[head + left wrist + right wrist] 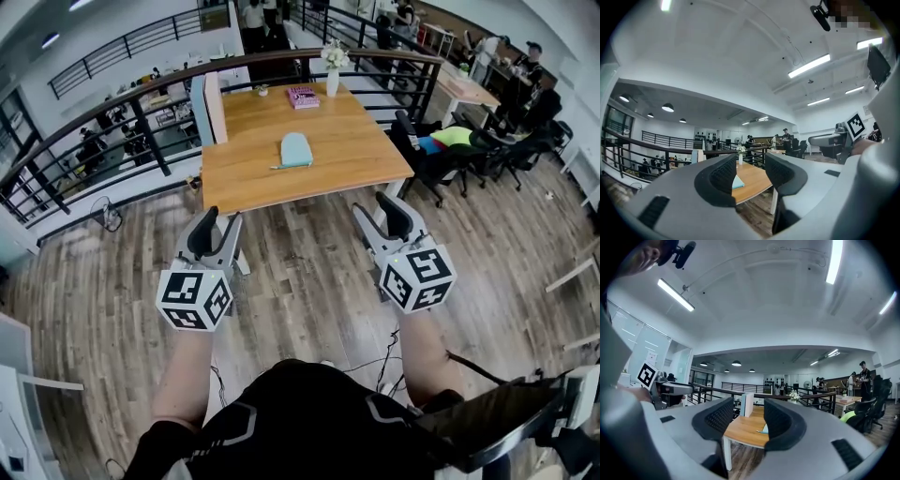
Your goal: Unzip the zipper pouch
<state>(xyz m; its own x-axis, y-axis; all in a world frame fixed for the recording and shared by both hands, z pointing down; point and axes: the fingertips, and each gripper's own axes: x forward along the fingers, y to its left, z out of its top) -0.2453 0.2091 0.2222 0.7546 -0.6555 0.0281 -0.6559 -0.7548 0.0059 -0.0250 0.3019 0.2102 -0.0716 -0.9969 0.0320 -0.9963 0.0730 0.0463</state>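
The light blue zipper pouch [296, 150] lies flat near the middle of the wooden table [356, 141], its zipper pull sticking out to the left. Both grippers are held over the floor in front of the table, well short of the pouch. My left gripper [222, 221] is open with nothing between its jaws, and so is my right gripper [375, 208]. In the left gripper view the pouch [738, 183] shows through the gap of the open left gripper [750, 163]. In the right gripper view a corner of the pouch [764, 429] peeks past the open right gripper [749, 411].
On the table's far side stand a white vase with flowers [333, 80], a pink book [303, 97] and an upright white-and-blue board [208, 108]. Black office chairs [427, 155] sit to the table's right. A dark railing [112, 103] runs behind. Cables lie on the wooden floor [309, 272].
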